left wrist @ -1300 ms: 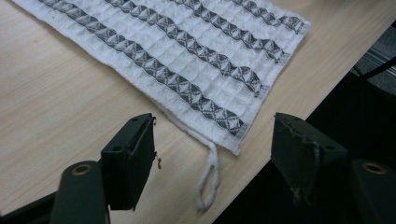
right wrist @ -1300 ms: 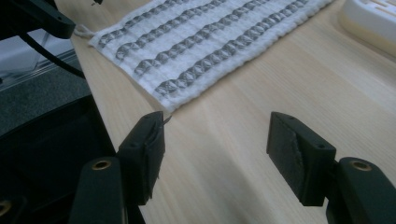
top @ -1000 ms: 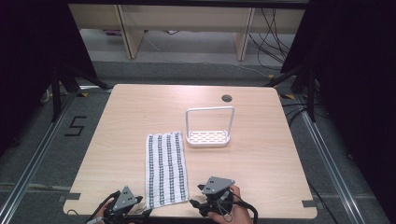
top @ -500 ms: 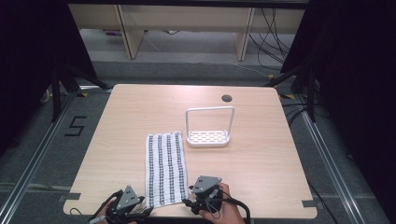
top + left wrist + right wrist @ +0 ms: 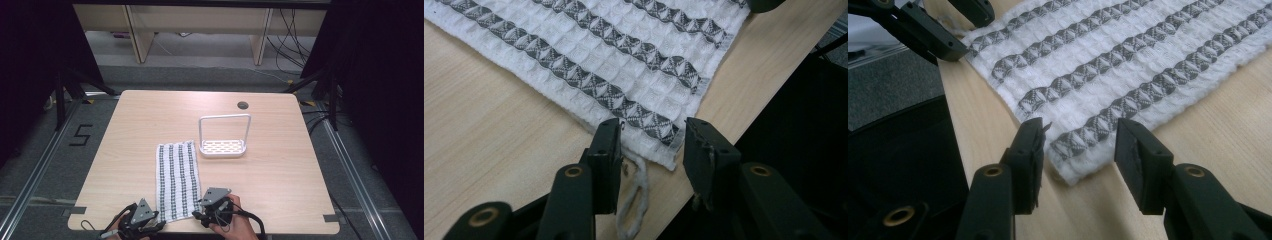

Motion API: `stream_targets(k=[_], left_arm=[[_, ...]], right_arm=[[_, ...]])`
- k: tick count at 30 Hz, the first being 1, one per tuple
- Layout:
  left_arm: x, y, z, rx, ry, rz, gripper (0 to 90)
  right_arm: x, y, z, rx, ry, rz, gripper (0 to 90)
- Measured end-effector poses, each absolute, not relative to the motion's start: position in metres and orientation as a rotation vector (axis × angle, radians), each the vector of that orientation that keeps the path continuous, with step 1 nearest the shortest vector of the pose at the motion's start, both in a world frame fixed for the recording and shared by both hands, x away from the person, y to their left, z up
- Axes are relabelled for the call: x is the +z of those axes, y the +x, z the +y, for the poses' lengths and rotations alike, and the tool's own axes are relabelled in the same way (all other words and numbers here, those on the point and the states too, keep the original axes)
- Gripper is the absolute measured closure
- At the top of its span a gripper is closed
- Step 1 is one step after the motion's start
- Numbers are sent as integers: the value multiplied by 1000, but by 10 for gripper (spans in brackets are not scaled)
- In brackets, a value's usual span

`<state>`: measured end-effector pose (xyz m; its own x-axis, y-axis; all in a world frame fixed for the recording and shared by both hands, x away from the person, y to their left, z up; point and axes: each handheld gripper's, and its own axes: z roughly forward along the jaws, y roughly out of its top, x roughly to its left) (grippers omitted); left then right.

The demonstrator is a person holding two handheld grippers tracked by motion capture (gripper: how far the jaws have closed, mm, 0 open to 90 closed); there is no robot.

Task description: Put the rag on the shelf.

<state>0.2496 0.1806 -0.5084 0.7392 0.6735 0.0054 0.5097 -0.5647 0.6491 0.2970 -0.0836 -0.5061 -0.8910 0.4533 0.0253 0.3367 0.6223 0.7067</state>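
Both tongs have crept in toward the towel's near edge since a second ago, the right tongs (image 5: 200,216) most of all, now at the towel's near right corner rather than beside it. The left tongs (image 5: 159,225) sit at the near left corner. The striped towel (image 5: 177,179) lies flat on the bench (image 5: 280,175), its near edge close to the bench's front edge. In the left gripper view the left tongs (image 5: 651,142) stand open, jaws either side of the towel's corner (image 5: 659,130), gripping nothing; a loose loop of white thread (image 5: 636,200) trails from that corner. In the right gripper view the right tongs (image 5: 1079,145) are likewise open astride the other corner (image 5: 1083,135). Beyond the towel's far right corner stands a white wire-handled rack (image 5: 223,147).
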Motion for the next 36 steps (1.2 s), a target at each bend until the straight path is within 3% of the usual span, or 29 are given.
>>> stream_targets(k=[7, 10, 14, 17, 30, 36], left_arm=[[-508, 250, 179, 345, 2297, 872, 667], [-508, 251, 178, 353, 2307, 854, 732], [-508, 250, 174, 370, 2317, 826, 833], [-507, 250, 173, 381, 2339, 801, 863], [-492, 251, 180, 397, 2318, 772, 876], [-475, 250, 182, 341, 2176, 829, 877]], right_arm=[[-510, 301, -82, 1069, 642, 2715, 627], [-512, 302, -81, 1068, 634, 2688, 680], [-512, 302, -81, 1067, 670, 2677, 815], [-510, 301, -80, 1069, 681, 2714, 854], [-494, 305, -84, 1145, 669, 2693, 868], [-476, 306, -88, 1207, 648, 2657, 869]])
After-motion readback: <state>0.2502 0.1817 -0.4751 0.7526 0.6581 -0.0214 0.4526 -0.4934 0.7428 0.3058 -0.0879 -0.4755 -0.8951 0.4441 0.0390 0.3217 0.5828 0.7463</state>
